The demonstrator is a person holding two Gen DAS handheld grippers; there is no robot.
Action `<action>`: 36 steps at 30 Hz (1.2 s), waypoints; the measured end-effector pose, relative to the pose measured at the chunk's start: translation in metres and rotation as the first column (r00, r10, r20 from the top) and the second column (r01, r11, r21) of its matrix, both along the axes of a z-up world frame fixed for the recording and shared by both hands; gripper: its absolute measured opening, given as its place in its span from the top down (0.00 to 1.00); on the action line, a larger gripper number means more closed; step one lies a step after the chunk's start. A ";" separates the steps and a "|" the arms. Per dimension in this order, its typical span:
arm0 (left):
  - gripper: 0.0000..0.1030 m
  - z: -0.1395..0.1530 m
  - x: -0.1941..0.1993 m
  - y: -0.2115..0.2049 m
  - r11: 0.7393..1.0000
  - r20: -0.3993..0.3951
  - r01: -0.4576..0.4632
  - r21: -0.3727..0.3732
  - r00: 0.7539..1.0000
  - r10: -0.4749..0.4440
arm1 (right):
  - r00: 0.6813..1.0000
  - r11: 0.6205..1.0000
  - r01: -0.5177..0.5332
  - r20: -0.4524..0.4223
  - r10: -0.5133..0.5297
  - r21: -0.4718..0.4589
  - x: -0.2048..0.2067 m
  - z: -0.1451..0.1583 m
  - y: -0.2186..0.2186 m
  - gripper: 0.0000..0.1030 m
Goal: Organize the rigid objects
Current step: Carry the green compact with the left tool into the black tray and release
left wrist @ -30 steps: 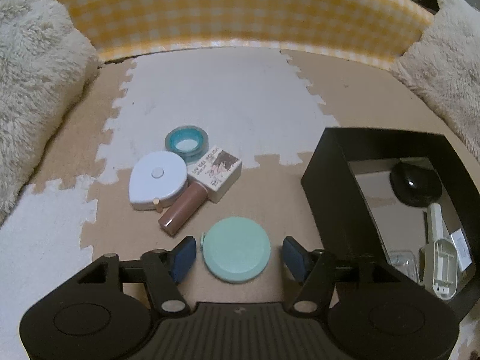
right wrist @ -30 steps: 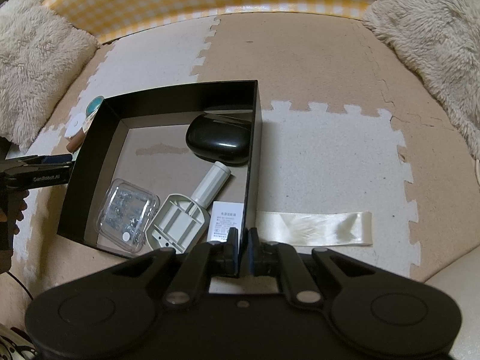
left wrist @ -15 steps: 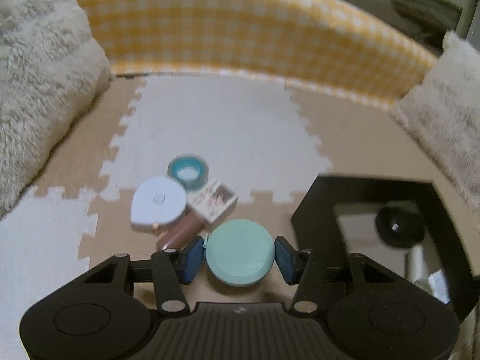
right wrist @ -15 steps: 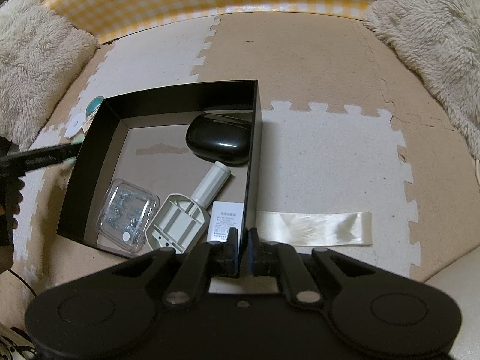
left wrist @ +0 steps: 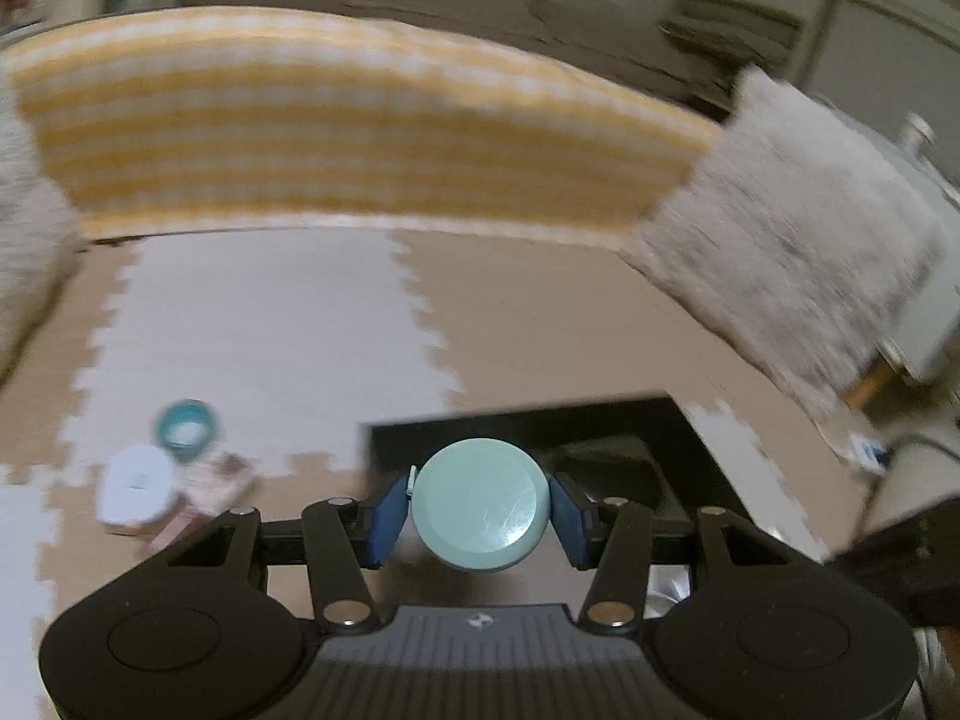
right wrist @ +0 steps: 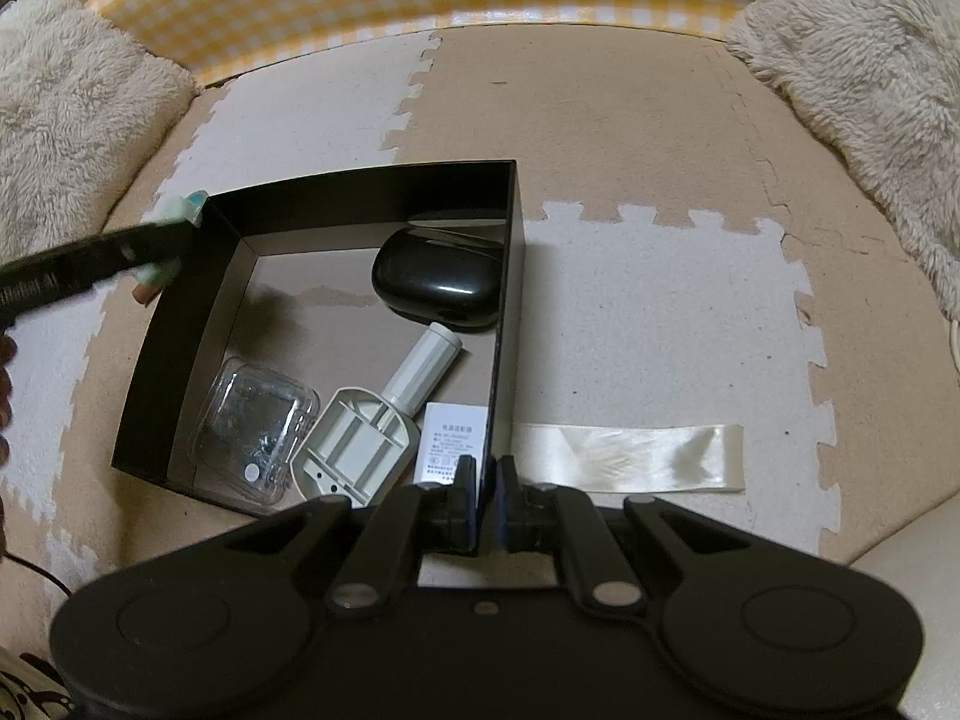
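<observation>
Mint compact (left wrist: 481, 514) between left fingers (left wrist: 384, 510)

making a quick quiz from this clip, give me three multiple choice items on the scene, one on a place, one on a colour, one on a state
1. Where does the glossy black oval case lie?
A. inside the black box, near its far wall
B. on the white ribbon
C. on a fluffy cushion

2. What colour is the round disc in the left hand-held gripper?
A. red
B. mint green
C. yellow

3. How does the right hand-held gripper stand?
A. wide open above the mat
B. holding the clear plastic case
C. shut on the box's near wall

Key: 1 A, the right wrist view shows it on the box floor by the back wall; 2 B, the left wrist view shows the pale green face between blue pads; 3 C, its fingers pinch the thin wall edge.
</observation>
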State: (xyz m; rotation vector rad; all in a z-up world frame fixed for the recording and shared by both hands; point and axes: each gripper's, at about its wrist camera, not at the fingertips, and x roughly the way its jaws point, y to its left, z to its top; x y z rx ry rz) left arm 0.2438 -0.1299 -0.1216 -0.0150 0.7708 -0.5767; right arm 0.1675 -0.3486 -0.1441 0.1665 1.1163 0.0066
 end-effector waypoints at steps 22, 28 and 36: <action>0.49 -0.055 -0.001 -0.074 0.963 -0.026 0.221 0.152 0.975 -0.219 | 1.000 1.000 -0.006 -0.008 0.006 -0.019 0.002 0.001 0.003 0.94; 0.48 -0.061 0.003 -0.076 0.962 -0.054 0.233 0.142 0.972 -0.227 | 1.000 1.000 -0.007 -0.009 0.007 -0.021 0.003 0.001 0.003 0.94; 0.35 -0.058 0.003 -0.072 0.968 -0.074 0.225 0.112 0.973 -0.217 | 1.000 1.000 -0.007 -0.009 0.007 -0.022 0.002 0.001 0.003 0.94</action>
